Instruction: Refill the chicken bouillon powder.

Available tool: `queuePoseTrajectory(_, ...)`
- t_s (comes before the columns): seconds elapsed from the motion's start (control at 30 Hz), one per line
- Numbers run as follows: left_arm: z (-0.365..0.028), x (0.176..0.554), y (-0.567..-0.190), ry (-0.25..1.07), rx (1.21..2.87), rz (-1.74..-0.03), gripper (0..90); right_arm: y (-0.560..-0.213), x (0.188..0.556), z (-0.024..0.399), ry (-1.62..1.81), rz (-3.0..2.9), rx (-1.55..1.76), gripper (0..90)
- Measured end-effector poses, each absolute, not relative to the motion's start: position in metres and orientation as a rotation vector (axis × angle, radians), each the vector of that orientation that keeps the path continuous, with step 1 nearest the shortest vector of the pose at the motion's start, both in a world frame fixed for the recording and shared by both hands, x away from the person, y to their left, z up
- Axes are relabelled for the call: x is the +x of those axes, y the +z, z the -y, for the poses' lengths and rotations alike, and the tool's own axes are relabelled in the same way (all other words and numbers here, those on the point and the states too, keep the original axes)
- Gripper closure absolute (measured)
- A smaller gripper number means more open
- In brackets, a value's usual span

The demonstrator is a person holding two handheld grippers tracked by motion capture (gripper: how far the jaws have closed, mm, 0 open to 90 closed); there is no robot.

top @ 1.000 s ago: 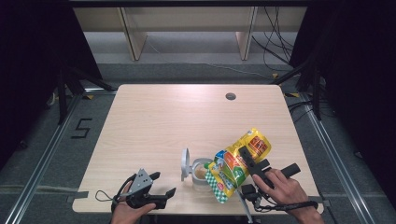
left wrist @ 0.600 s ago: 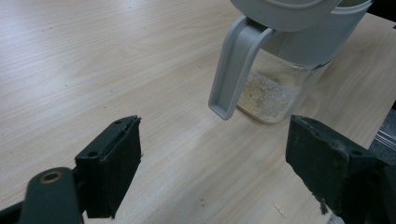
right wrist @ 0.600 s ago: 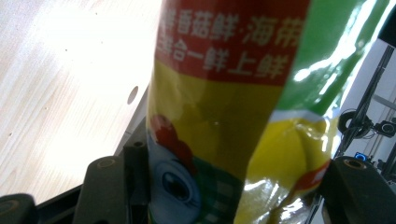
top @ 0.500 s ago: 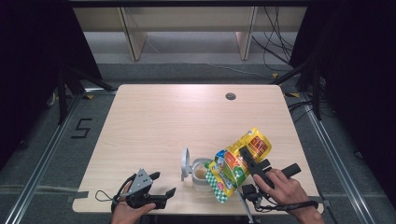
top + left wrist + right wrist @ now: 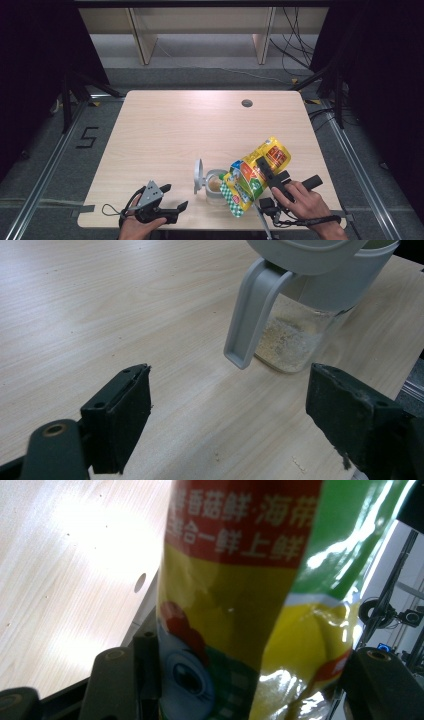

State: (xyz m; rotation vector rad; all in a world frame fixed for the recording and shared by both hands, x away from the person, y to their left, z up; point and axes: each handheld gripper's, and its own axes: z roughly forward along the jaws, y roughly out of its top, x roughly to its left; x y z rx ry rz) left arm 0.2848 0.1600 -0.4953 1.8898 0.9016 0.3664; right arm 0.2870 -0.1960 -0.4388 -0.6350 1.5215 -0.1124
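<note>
We hold 2 tools over the worktop (image 5: pixel 165 130). Our right tool (image 5: pixel 264 170) is clamped on a shiny yellow, red and green bag (image 5: pixel 252 172), with 1 jaw on each side of it. The bag is tipped down to the left, and its low end sits just over the open top of a clear jar (image 5: pixel 216 186). The jar stands near the front edge of the worktop. Its grey lid (image 5: pixel 199 175) is flipped up, and some pale powder lies in the bottom. Our left tool (image 5: pixel 172 200) rests on the worktop left of the jar, jaws wide apart and holding nothing.
</note>
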Motion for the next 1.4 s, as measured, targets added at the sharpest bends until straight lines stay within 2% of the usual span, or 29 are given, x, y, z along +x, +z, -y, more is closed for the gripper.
queuePoseTrajectory(1.4, -0.1601, 0.2846, -0.4949, 0.363, 1.892, -0.898, 17.9, -0.4366, 0.2860, 0.1970, -0.081, -1.536, -0.638, 45.0)
